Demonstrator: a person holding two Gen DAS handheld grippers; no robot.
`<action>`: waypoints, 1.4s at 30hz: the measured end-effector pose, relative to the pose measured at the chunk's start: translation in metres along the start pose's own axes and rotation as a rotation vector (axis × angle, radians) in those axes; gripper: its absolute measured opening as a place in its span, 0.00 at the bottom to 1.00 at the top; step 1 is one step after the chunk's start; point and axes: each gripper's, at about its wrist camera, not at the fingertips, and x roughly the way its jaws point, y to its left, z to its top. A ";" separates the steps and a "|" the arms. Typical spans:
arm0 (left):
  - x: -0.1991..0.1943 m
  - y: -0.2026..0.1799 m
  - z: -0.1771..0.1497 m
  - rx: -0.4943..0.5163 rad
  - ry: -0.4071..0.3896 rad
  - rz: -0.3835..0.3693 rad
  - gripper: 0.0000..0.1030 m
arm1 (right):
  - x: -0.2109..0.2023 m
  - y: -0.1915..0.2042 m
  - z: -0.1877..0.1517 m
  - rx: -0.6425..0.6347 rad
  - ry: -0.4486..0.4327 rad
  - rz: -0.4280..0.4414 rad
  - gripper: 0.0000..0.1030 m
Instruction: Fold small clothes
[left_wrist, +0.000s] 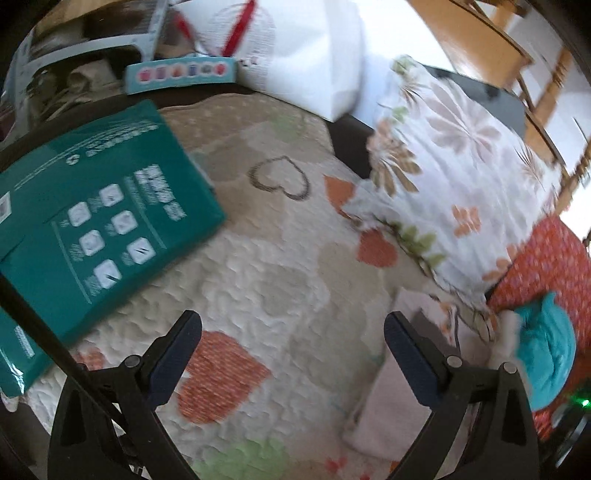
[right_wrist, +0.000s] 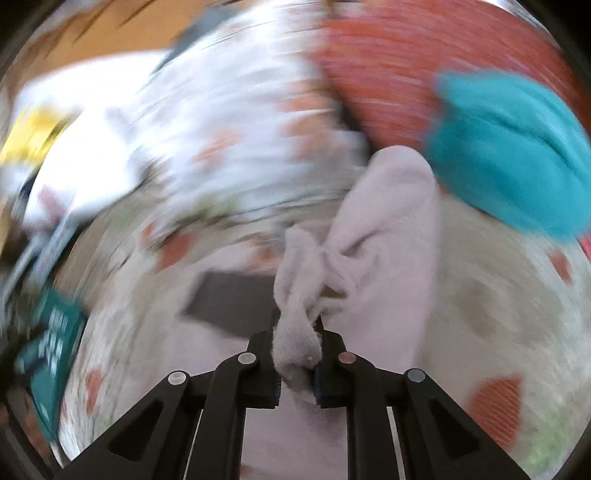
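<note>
My right gripper (right_wrist: 297, 325) is shut on a bunched fold of a pale pink garment (right_wrist: 384, 236), which trails away from the jaws across the bed; this view is heavily blurred. A teal garment (right_wrist: 509, 155) lies crumpled to the upper right of it. In the left wrist view my left gripper (left_wrist: 291, 325) stands open above the heart-patterned quilt (left_wrist: 258, 273), with nothing between its fingers. Part of the pale pink garment (left_wrist: 391, 402) shows just right of that gripper, and the teal garment (left_wrist: 546, 350) sits at the far right.
A teal package (left_wrist: 92, 229) lies on the quilt at the left. A floral pillow (left_wrist: 458, 173) and a red patterned pillow (left_wrist: 543, 273) rest at the right. A white bag (left_wrist: 295, 48) and a small box (left_wrist: 181, 74) stand at the back.
</note>
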 end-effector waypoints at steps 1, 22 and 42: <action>-0.001 0.006 0.003 -0.017 -0.001 -0.001 0.96 | 0.010 0.023 -0.002 -0.059 0.018 0.013 0.10; -0.003 0.027 0.013 -0.088 0.004 -0.019 0.96 | 0.035 0.141 -0.069 -0.468 0.076 0.016 0.10; 0.008 0.008 0.008 -0.052 0.032 -0.017 0.96 | 0.069 0.090 -0.028 -0.230 0.204 0.124 0.11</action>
